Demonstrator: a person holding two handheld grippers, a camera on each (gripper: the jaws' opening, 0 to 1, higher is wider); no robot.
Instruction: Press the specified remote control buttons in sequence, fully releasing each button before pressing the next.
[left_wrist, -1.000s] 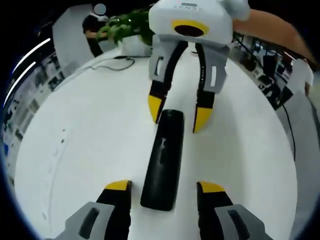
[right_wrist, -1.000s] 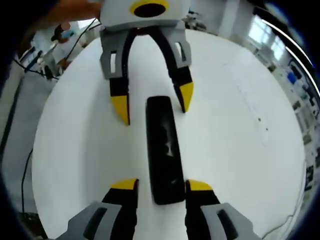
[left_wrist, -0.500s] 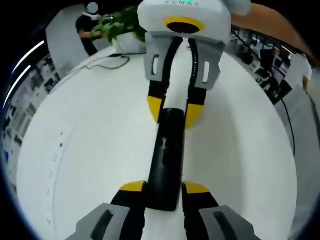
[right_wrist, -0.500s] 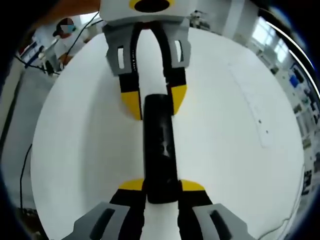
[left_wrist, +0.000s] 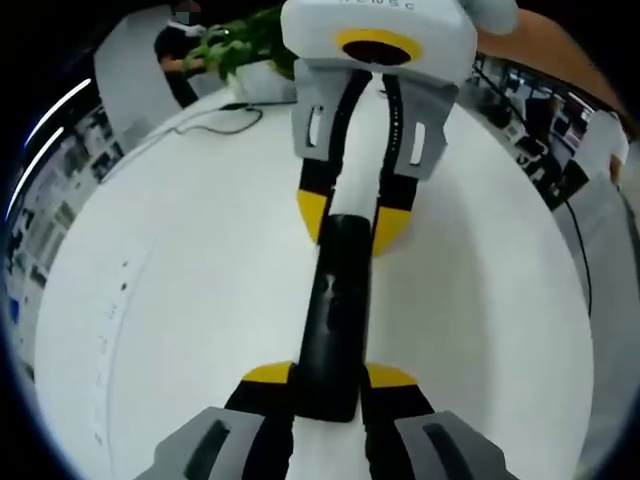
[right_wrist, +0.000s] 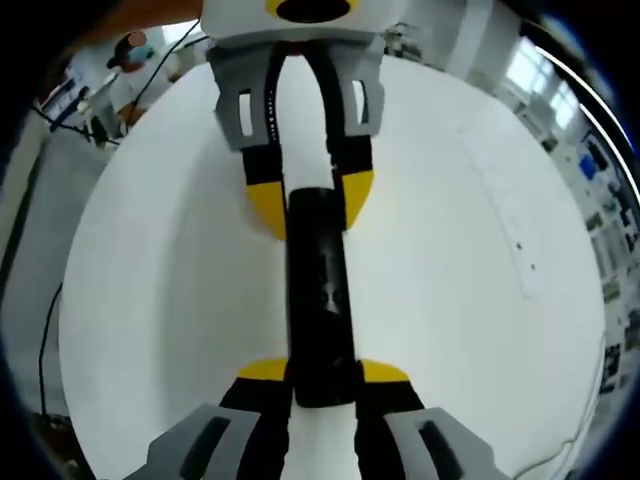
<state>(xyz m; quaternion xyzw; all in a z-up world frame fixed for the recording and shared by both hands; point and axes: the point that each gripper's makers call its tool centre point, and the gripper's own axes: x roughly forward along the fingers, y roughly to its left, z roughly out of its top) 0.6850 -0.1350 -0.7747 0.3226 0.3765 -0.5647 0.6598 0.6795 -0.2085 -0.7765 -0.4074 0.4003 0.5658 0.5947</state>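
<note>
A long black remote control (left_wrist: 335, 315) lies on the round white table (left_wrist: 180, 300), gripped at both ends. My left gripper (left_wrist: 330, 378) is shut on its near end in the left gripper view, and my right gripper (left_wrist: 347, 215) closes on the far end from above. In the right gripper view the same remote (right_wrist: 320, 290) runs up the middle. There my right gripper (right_wrist: 322, 372) is shut on the near end and the left gripper (right_wrist: 310, 195) clamps the far end. The buttons are too dark to make out.
A green plant (left_wrist: 240, 45) and a cable (left_wrist: 225, 125) sit at the table's far edge in the left gripper view. A person (right_wrist: 130, 50) stands beyond the table in the right gripper view. Shelving (right_wrist: 610, 220) lines the room to the right.
Both grippers have gone from open around the remote to shut on its two ends. Since half a second ago nothing has visibly moved.
</note>
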